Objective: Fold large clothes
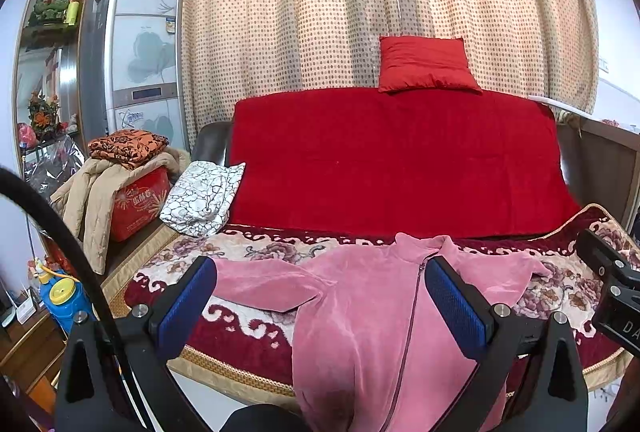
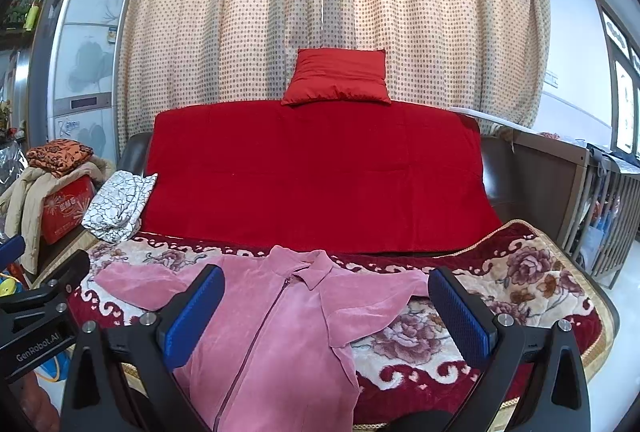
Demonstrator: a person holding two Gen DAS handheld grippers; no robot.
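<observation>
A pink zip-front jacket lies face up on the sofa seat, collar toward the backrest, sleeves spread to both sides, hem hanging over the front edge. It also shows in the right wrist view. My left gripper is open and empty, held above the jacket's chest. My right gripper is open and empty, above the jacket's collar and right sleeve. The right gripper's body shows at the right edge of the left wrist view.
The seat has a floral red and cream cover. A red blanket drapes the backrest, with a red cushion on top. A black-and-white cloth lies at the left end. A box piled with clothes stands left.
</observation>
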